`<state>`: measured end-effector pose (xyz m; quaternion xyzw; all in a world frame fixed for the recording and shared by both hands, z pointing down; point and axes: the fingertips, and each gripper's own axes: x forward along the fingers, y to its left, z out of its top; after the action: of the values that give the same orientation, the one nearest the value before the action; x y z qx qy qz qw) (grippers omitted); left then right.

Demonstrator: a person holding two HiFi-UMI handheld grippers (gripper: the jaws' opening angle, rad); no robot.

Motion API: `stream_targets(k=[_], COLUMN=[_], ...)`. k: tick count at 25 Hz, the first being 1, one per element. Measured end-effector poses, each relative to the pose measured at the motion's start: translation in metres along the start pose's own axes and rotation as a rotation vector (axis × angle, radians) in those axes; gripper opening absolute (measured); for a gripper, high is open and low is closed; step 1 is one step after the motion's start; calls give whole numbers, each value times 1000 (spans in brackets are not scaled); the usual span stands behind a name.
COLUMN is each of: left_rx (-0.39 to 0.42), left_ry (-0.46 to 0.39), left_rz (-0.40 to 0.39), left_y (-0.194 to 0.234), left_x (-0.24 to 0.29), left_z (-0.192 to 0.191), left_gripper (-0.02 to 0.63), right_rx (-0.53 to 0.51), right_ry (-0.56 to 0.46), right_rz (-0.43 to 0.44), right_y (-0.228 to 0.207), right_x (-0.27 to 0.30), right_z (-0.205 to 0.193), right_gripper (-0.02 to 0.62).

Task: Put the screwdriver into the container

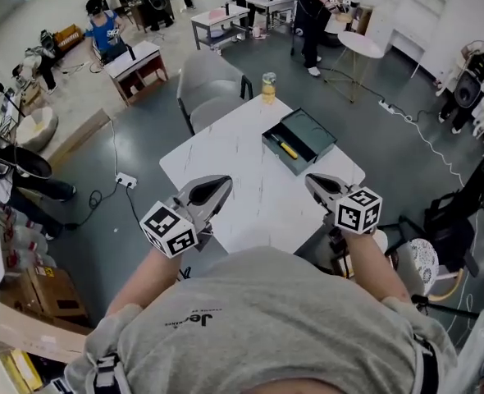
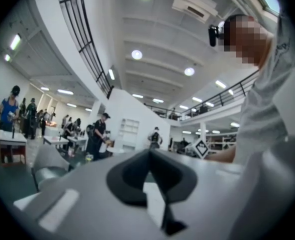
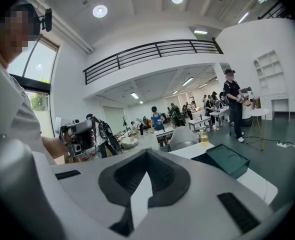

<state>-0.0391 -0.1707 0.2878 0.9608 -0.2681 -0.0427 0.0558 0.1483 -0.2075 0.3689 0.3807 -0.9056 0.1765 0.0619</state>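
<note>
White table (image 1: 226, 162), wide, mostly bare. Green container (image 1: 317, 134) near its far right corner. Left gripper (image 1: 226, 180) and right gripper (image 1: 310, 179) hang over the near edge, close to the body; both sets of jaws pressed together, nothing between them. Small jar (image 1: 268, 88) at the far edge. Yellow-handled screwdriver (image 1: 285, 147) lies inside the container, well apart from both grippers. Judgement: placing step looks done; next move calls only for keeping clear, perhaps closing the container.
</note>
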Motion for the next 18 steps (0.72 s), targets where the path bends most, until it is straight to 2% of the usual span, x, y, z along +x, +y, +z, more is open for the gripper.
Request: stream_targets(k=[8, 18], left_rx=[-58, -55], left_ry=[-22, -28], left_rz=[-10, -2], left_y=[16, 8], left_x=[-12, -14], left_z=[-9, -7], left_gripper=[5, 5], right_rx=[-25, -23], right_ry=[-5, 11], right_rz=[-12, -23], right_y=[13, 4], right_x=[9, -3], right_z=[8, 5], right_gripper=[9, 8])
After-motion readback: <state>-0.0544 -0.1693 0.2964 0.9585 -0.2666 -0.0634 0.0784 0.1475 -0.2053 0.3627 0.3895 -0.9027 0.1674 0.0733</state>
